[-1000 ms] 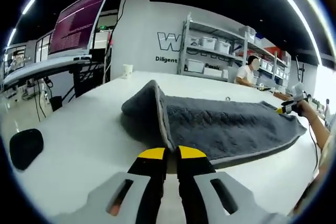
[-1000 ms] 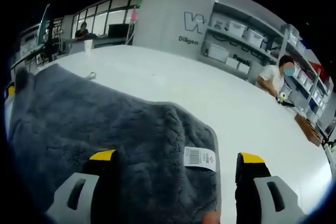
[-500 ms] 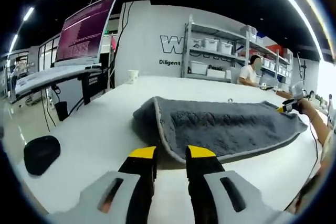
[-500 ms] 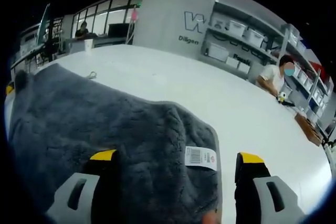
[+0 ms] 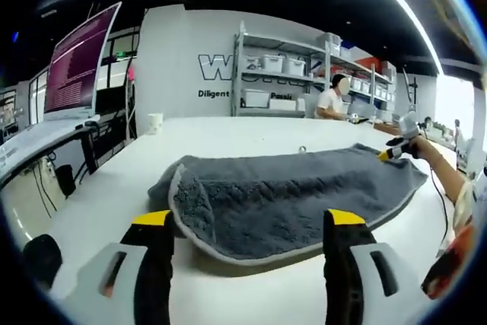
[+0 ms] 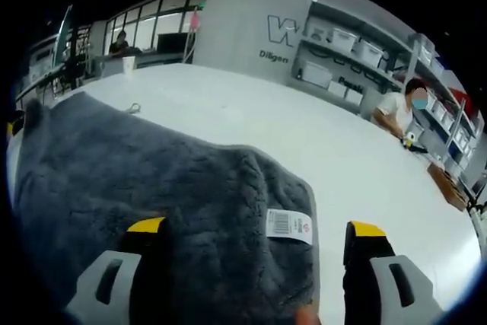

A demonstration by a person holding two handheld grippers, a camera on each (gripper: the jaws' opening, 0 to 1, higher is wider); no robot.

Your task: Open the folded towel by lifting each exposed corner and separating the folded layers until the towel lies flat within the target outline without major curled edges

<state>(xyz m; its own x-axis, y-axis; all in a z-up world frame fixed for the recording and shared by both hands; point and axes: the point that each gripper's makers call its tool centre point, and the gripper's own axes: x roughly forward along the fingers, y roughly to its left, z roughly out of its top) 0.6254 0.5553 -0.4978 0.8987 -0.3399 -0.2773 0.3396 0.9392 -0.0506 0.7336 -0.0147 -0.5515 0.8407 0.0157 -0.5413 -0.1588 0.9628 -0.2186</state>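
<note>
The grey towel [image 5: 289, 199] lies spread on the white table [image 5: 228, 131], reaching across it from one tool to the other; in the left gripper view the left tool [image 5: 247, 226] hangs just above the table with its two yellow-tipped jaws wide apart, one on each side of the towel's near rounded corner, which shows a pale edge band and a small fold at its left side, and neither jaw touches the cloth; at the far right of that view a hand [image 5: 426, 146] holds the right tool [image 5: 389, 153] at the towel's far corner; in the right gripper view the right tool [image 6: 255, 227] also stands with its jaws wide apart, the left jaw over the grey pile and the right jaw over bare table, with the towel's corner and its white barcode label [image 6: 289, 224] lying between them; whether the left jaw rests on the cloth cannot be told; the towel's surface looks mostly flat, with soft ripples; behind the table stand shelves [image 5: 285, 85] with white bins, a seated person [image 5: 332, 100], a paper cup [image 5: 155, 122] on the table and a large monitor [image 5: 76, 62] at the left.
</note>
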